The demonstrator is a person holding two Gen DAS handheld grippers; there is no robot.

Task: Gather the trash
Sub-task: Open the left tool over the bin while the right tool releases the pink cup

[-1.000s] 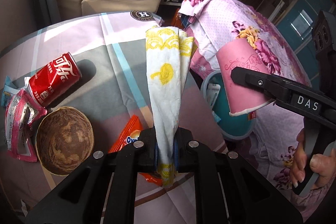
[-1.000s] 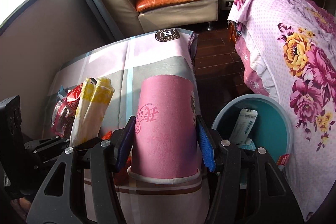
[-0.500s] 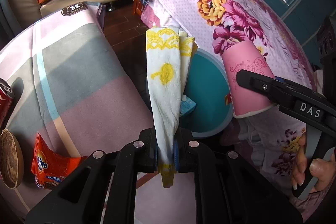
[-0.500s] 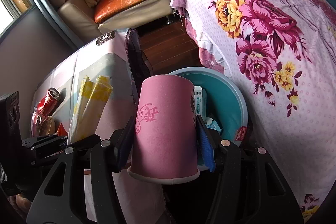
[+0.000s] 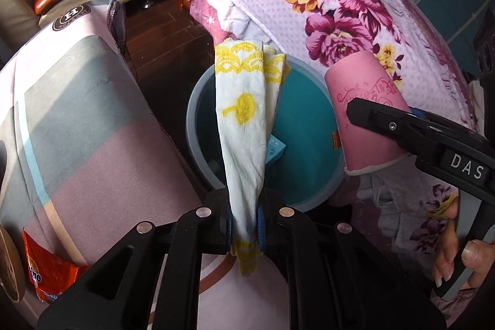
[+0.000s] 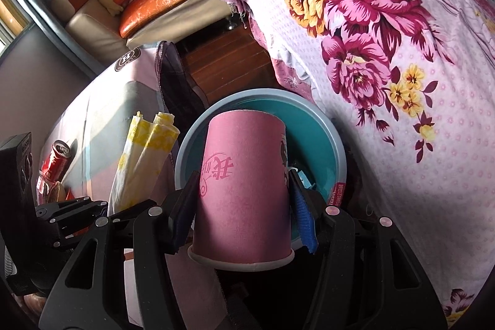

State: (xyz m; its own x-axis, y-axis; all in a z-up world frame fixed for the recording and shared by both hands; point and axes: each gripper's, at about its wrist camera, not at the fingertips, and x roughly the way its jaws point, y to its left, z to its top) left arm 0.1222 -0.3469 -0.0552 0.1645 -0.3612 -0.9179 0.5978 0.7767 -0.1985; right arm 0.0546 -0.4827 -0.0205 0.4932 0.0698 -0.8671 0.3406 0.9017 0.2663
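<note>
- The left gripper (image 5: 244,221) is clamped on a crumpled white napkin (image 5: 244,126) with yellow printed patterns; the napkin stands up from between the blue pads, and a short yellow end hangs out below them.
- In the left wrist view the napkin is in front of the open mouth of a round teal bin (image 5: 297,126), which stands on the dark floor between a cloth-covered table (image 5: 77,113) and a bed with a pink floral cover (image 5: 340,5).
- The right gripper (image 6: 244,212) grips a pink paper cup (image 6: 244,184) by its sides, with the rolled rim toward the camera and the base pointing away.
- In the right wrist view the cup is in front of the bin's opening, hiding much of it.
- Inside the bin, a small light blue box (image 5: 275,149) lies near the bottom.
- A person's hand (image 5: 464,259) holds the right gripper's handle at the right edge of the left wrist view.
- On the table lie an orange snack wrapper (image 5: 49,271), a red drinks can (image 6: 57,163) and part of a brown bowl (image 5: 10,265).
- A sofa with an orange cushion (image 6: 173,8) stands in the background.
</note>
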